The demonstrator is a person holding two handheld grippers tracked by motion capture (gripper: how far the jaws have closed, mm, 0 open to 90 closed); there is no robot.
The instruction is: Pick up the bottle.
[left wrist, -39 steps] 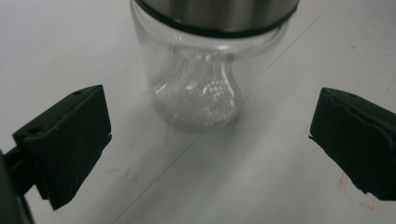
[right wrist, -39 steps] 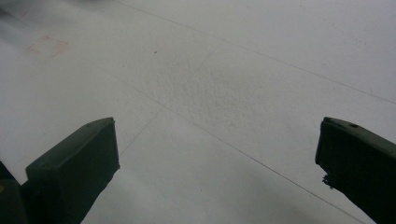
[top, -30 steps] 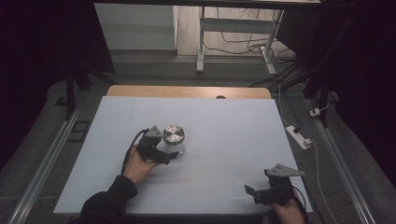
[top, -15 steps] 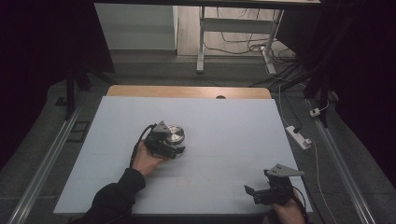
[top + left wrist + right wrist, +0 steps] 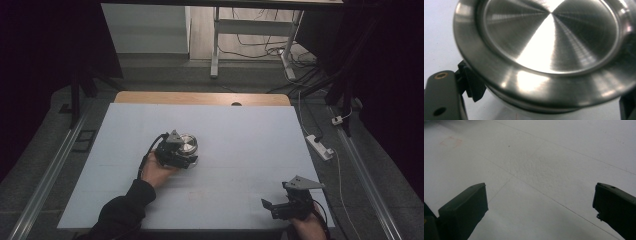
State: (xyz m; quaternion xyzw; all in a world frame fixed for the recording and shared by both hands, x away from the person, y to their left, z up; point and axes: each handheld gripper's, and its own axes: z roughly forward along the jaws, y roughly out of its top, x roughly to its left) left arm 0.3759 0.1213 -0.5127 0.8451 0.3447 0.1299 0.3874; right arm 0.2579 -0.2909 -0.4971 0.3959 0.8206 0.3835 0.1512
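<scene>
A round jar with a brushed steel lid (image 5: 188, 143) stands left of the middle of the white table (image 5: 250, 145). My left gripper (image 5: 189, 159) reaches it from the near left. In the left gripper view the steel lid (image 5: 549, 40) looms close, and the left gripper (image 5: 549, 102) has its black jaws on either side of the pale body under the rim. These jaws have just been closing, with the jar between them. My right gripper (image 5: 272, 209) rests at the table's near right corner; in its own view the right gripper (image 5: 540, 210) is open over bare table.
A wooden strip (image 5: 200, 98) edges the table's far side. A white power strip (image 5: 318, 146) and cables lie on the floor to the right. Desk legs (image 5: 215, 45) stand beyond the table. A metal rail (image 5: 45, 180) runs along the left.
The left hand has pushed its gripper forward to the jar, and the jaws now sit around the jar's body. The right gripper has not moved.
</scene>
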